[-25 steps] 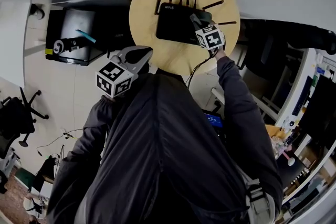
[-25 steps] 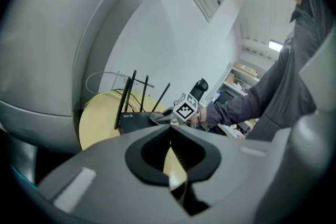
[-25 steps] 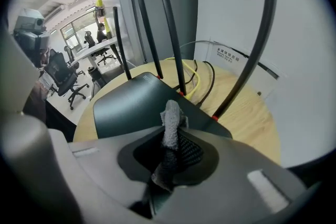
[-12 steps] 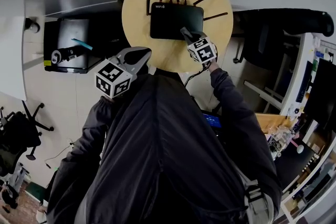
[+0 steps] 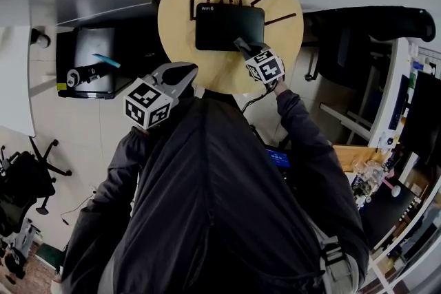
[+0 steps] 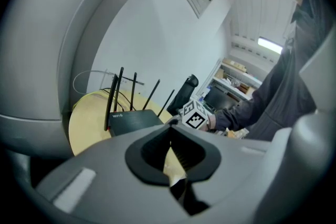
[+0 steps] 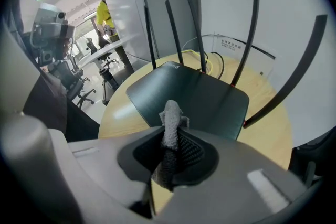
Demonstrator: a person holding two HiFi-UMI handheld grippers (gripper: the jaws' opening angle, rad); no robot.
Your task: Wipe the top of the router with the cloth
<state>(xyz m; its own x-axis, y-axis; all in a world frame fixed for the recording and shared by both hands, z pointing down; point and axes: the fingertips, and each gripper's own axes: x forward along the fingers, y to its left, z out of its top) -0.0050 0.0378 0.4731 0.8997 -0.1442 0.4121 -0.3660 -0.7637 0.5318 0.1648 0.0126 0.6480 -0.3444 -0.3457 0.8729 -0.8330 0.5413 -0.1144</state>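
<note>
Centrally, the left gripper (image 5: 186, 72) sits just off the lower edge of the round wooden table (image 5: 180, 45), jaws pressed together, empty. Right of it, the right gripper (image 5: 240, 46) pinches a grey cloth (image 7: 170, 118) at the lower-right edge of the flat black router (image 5: 220, 24), with bare wood all around.

One router (image 5: 229, 26) with five antennas (image 7: 250, 34), one cloth (image 7: 171, 123), one round table (image 5: 179, 31), and two tools: left tool (image 5: 187, 70), right tool (image 5: 241, 46).

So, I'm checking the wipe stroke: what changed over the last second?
The right gripper, shut on the grey cloth, drew back across the flat black router, from its right part to its near edge, toward the person. The left gripper stayed shut and empty, off the round wooden table. The router kept its place.
</note>
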